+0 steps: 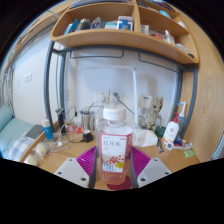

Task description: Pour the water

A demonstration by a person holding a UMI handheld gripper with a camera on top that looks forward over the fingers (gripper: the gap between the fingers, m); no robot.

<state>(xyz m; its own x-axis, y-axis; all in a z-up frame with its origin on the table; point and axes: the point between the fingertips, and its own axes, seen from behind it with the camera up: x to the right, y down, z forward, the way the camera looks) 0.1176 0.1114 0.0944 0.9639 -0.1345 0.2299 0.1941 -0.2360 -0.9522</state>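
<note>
The claw [115,168] grips an upright, capped pink-liquid bottle [115,150] between its pads, near the cluttered desk [172,156] below a shelf [120,38]. Judged step: carrying before pouring. Next: reach a receiving vessel, none clearly identifiable, then tilt.

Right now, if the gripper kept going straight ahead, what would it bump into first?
The gripper already has the bottle with the pink label between its fingers, so that comes first. Past it, probably the cluttered desk and then the wall, though depth is hard to judge.
</note>
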